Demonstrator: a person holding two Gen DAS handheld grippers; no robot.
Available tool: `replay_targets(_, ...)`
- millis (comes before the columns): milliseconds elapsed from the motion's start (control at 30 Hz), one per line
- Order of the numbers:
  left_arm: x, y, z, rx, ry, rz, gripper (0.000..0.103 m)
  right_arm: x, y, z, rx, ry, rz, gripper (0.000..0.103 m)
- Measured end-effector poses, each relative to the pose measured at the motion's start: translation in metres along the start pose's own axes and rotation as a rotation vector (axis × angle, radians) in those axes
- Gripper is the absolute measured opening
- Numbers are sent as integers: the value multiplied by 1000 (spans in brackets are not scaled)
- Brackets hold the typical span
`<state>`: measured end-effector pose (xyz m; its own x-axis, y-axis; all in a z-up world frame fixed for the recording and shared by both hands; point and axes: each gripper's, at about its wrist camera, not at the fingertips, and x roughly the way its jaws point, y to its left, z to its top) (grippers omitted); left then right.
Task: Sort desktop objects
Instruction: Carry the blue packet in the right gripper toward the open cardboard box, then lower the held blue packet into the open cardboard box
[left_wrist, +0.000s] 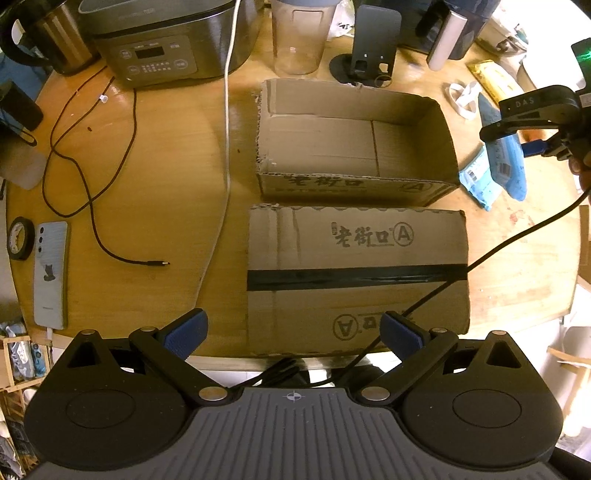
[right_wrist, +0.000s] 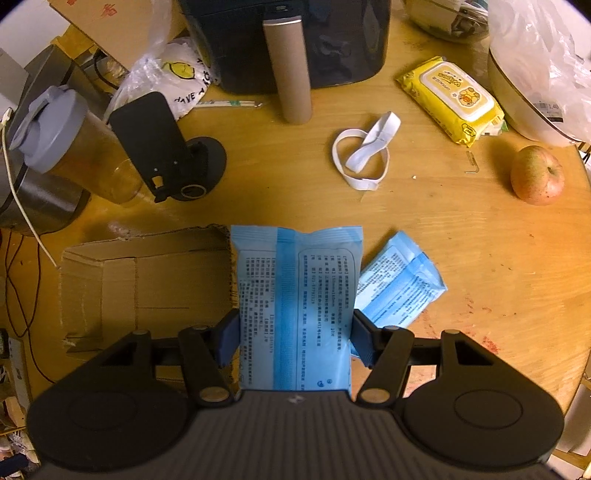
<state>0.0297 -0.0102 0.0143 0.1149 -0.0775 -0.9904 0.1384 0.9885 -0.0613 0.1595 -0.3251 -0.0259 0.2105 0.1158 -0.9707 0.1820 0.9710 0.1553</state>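
Soft blue packet (right_wrist: 295, 306) — right gripper (right_wrist: 293, 341)

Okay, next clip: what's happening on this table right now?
A person is sorting clutter on a wooden table with two handheld claws. The right claw is clamped on a blue tissue pack, held just right of the open cardboard box. A second blue pack lies on the table beside it. The left claw is open and holds nothing, over the near table edge by the taped, closed box. The open box looks empty.
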Motion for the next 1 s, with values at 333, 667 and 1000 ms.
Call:
replay_targets(333, -1, 15, -1, -3, -1, 0, 102, 3, 25, -1, -10, 1, 12, 60)
replay_targets(667, -2, 31, -3, -14, -4, 5, 102, 7, 49, -3, -23, 1, 22, 60)
replay_targets(1000, -3, 47, -7, -27, -3, 18, 102, 11, 73, -4, -41, 2, 31, 60)
